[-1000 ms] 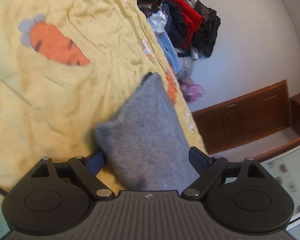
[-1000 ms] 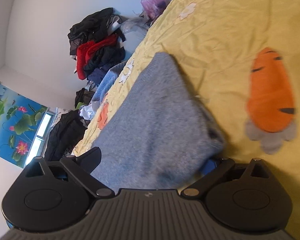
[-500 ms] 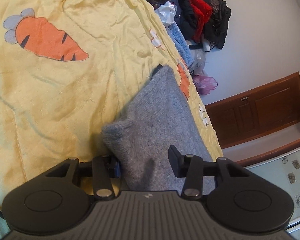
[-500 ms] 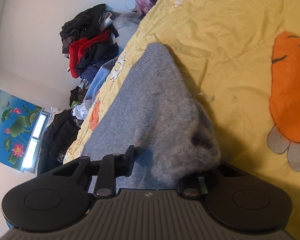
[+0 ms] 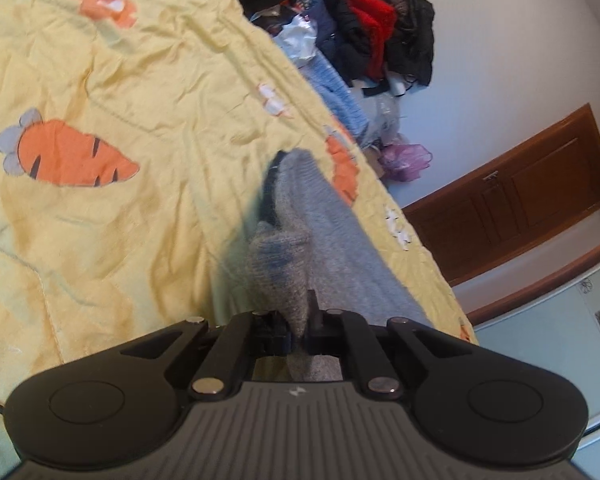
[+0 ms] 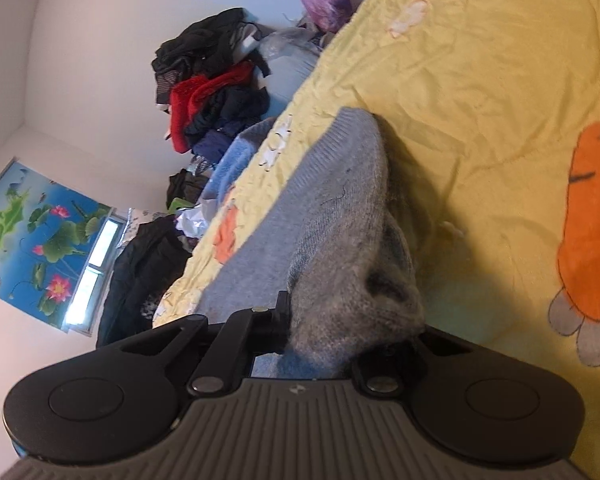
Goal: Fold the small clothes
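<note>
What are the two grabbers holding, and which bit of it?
Both hold the grey knitted garment. The left gripper pinches a bunched near edge; the right gripper is shut on another bunched near edge.

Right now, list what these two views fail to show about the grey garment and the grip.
- Grey garment: near edge hidden behind the left gripper body, left wrist view.
- Right gripper: right finger buried under bunched knit, right wrist view.
- Garment type: sleeves or legs not visible in either view.

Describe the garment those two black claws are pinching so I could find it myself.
Look at the yellow carrot-print bedspread. Near its edge lies a fuzzy grey knitted sweater, both grippers shut on its near end. Unlike the piled dark, red and blue clothes beyond, it lies alone.
</note>
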Action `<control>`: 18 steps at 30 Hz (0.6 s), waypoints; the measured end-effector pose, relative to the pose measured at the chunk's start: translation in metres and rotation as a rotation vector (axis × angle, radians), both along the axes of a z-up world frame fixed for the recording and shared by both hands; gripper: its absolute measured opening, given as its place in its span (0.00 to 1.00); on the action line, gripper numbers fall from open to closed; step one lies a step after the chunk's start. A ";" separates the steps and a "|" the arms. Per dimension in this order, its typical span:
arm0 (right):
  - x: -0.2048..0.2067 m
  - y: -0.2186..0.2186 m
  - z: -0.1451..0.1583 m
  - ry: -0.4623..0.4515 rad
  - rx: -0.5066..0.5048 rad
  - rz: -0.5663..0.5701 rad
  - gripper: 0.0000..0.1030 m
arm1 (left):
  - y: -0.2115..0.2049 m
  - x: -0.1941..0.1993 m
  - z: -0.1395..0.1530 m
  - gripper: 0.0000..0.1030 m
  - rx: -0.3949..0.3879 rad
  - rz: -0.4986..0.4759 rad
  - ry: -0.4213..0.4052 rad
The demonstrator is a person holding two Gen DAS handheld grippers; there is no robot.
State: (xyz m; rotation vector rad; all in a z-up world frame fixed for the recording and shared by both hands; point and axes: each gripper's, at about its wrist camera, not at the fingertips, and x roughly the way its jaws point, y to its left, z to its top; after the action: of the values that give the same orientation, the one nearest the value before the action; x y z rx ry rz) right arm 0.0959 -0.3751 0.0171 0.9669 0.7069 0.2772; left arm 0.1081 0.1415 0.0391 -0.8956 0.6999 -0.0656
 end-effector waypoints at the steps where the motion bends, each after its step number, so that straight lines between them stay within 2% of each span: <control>1: -0.002 -0.001 0.004 -0.006 0.003 0.005 0.15 | 0.001 -0.003 0.005 0.04 -0.006 -0.002 -0.010; 5: -0.015 -0.003 0.013 -0.022 0.014 0.041 0.15 | 0.002 -0.016 0.013 0.04 0.014 -0.032 -0.039; 8: -0.017 -0.005 0.004 0.012 -0.006 0.038 0.16 | 0.003 -0.016 -0.003 0.04 0.042 -0.042 -0.005; 10: -0.013 -0.008 -0.012 0.070 0.026 0.024 0.20 | 0.005 -0.012 -0.019 0.04 0.026 -0.049 0.032; 11: -0.013 -0.008 -0.018 0.085 0.029 0.012 0.23 | 0.008 -0.013 -0.027 0.05 0.021 -0.036 0.049; 12: -0.014 -0.008 -0.022 0.090 0.026 0.009 0.35 | 0.009 -0.012 -0.033 0.05 0.027 -0.021 0.060; 14: -0.016 -0.008 -0.027 0.097 0.038 -0.008 0.52 | 0.013 -0.010 -0.042 0.06 0.034 -0.010 0.081; 18: -0.019 -0.006 -0.027 0.073 0.052 -0.006 0.53 | 0.016 -0.008 -0.050 0.12 0.014 0.001 0.088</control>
State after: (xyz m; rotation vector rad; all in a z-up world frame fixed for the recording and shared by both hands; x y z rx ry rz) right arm 0.0770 -0.3812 -0.0096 1.0320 0.7664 0.2575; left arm 0.1002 0.1574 -0.0109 -0.8893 0.7807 -0.0206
